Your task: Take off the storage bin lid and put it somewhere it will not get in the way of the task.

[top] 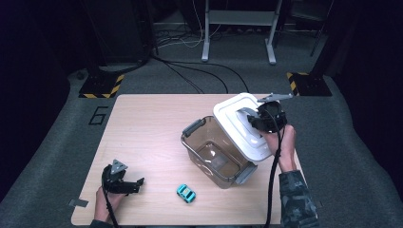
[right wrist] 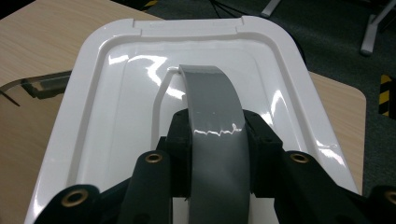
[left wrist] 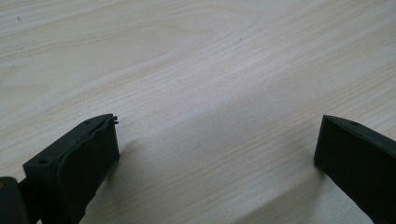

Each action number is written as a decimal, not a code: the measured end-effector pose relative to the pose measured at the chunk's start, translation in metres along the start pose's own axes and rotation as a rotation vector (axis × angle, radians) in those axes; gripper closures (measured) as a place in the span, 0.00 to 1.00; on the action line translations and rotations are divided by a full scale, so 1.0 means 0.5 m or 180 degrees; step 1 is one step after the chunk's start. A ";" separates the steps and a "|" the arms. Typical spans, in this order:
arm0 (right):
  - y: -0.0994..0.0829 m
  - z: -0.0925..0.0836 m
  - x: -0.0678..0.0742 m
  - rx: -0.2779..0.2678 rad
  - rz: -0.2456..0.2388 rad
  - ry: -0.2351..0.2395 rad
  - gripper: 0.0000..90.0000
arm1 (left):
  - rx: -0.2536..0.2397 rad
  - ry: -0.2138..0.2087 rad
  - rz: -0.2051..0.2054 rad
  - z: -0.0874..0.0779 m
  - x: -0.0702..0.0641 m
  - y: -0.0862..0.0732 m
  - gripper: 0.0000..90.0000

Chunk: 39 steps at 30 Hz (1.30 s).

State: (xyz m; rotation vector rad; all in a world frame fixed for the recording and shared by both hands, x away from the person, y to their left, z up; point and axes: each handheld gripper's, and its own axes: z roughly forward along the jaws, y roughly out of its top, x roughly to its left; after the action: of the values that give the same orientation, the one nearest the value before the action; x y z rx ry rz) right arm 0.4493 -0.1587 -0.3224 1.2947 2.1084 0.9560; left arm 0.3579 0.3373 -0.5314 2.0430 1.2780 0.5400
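**Three cameras around one table**

The high view looks forward and down over the whole table, floor beyond. The left gripper view sits very close above the table's bare wood near its front edge. The right gripper view looks along the white lid (also seen from above) toward the table's far edge.

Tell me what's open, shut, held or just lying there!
Clear box: open, nothing visible inside, tilted.
White lid: off, lifted by its grey handle.
Right gripper: shut on the handle.
Left gripper: open, holding nothing.
Toy car: lying loose on the table.
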 end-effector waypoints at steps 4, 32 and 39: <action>-0.001 0.000 -0.015 -0.0006 0.0053 -0.0046 0.74 | 0.0002 -0.0002 -0.0004 0.000 0.000 0.000 0.00; -0.015 0.015 -0.109 -0.0064 0.0392 -0.0457 0.74 | -0.0001 0.0001 -0.0003 0.000 0.000 0.000 0.00; -0.027 0.027 -0.135 -0.0037 0.0483 -0.0570 0.74 | 0.0002 -0.0001 0.0005 0.000 0.000 0.000 0.00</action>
State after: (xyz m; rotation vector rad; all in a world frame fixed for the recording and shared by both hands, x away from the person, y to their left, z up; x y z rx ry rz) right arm 0.4807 -0.2192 -0.3385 1.4934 1.8887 0.8765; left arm 0.3580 0.3374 -0.5313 2.0448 1.2766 0.5401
